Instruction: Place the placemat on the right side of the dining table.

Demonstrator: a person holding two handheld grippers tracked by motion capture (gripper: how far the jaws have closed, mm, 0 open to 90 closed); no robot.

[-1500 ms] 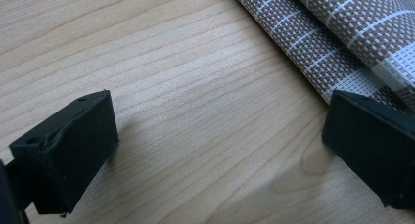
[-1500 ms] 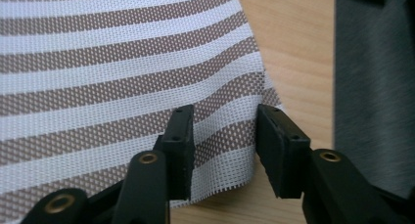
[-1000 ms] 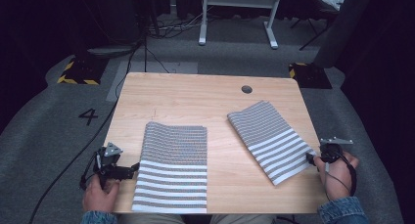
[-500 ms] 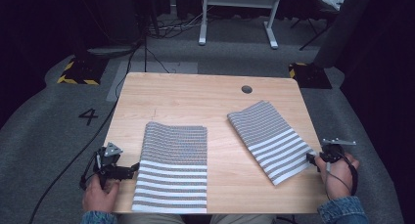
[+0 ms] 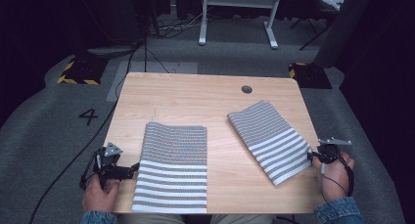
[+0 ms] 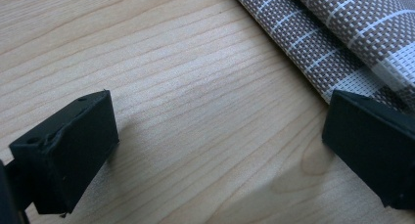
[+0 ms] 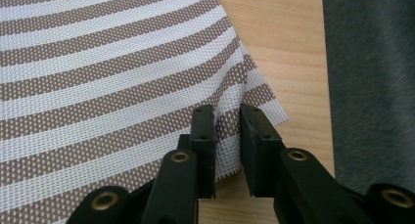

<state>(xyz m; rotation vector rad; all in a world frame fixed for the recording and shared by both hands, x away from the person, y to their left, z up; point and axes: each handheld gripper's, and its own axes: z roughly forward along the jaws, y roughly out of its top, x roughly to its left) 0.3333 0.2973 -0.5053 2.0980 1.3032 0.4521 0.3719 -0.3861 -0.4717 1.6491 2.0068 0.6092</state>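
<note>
Pinching corner of right striped placemat [image 7: 122,62], right gripper [image 7: 226,136] fingers have just been closing on it; left gripper [image 6: 215,150] fingers apart beside left striped placemat [image 5: 171,170]. Risk: shallow bite, stiff weave slips free when lifted.

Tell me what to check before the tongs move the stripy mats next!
1. Right tongs pinching the edge of the right mat: ok, the jaws have just been closing and the mat's edge is bunched between them.
2. Grip firm enough to lift: cannot tell.
3. Left tongs holding the left mat: not ok, the jaws stand wide apart over the bare table; one jaw sits beside the mat's edge.
4. Mats clear of each other: ok, wood shows between them.
5. Both mats fully on the table: not ok, the left mat reaches the near edge, and the right mat's pinched corner is at the right edge.
</note>
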